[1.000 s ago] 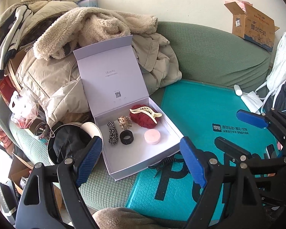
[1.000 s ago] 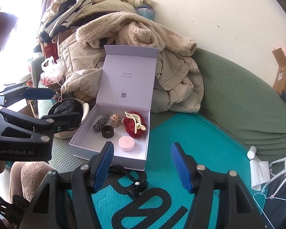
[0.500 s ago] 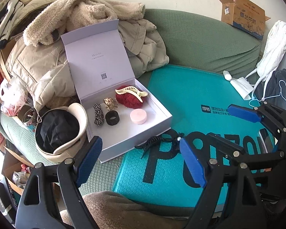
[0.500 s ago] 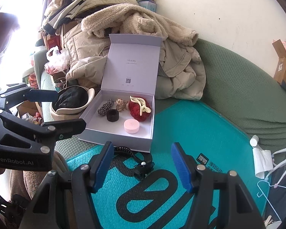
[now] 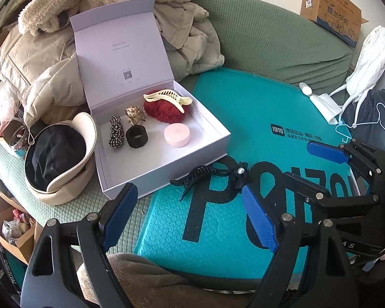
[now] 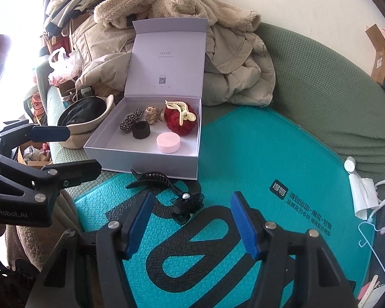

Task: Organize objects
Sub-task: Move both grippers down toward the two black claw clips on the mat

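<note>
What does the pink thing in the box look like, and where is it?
Find the open white box on the green sofa. Inside, nearest the front edge, sits a small round pink puck, beside a black ring. It is the only smooth, pale pink thing there.

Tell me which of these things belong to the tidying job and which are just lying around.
Part of the job:
white box
black claw clip
black flower clip
cream claw clip
red scrunchie
pink round case

Just lying about:
beige hat
coats
cardboard box
teal mailer bag
</note>
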### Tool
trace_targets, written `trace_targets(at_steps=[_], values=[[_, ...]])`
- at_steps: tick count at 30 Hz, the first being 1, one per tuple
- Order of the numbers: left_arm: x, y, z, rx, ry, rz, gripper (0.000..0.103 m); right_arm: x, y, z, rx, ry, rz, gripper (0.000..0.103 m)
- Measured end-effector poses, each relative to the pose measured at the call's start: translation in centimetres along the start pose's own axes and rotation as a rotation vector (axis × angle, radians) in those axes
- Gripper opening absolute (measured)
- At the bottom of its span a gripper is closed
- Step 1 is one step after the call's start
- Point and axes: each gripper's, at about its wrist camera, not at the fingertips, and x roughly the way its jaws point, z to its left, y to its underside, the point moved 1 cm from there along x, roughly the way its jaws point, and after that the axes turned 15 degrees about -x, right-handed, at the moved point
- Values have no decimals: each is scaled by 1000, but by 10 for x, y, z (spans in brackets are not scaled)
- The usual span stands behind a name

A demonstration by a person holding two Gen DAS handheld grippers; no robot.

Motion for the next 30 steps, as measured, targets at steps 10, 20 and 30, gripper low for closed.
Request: trace_targets(at_steps=[10, 20, 30], values=[[48, 8, 7, -18, -22, 83, 82, 41, 14, -10, 36, -36, 77, 63], [81, 7, 13, -31, -26, 129, 82, 73, 21, -19, 78, -88, 120, 63], [112, 6, 23, -78, -38, 200, 75, 99, 20, -21, 97, -144, 149, 63]])
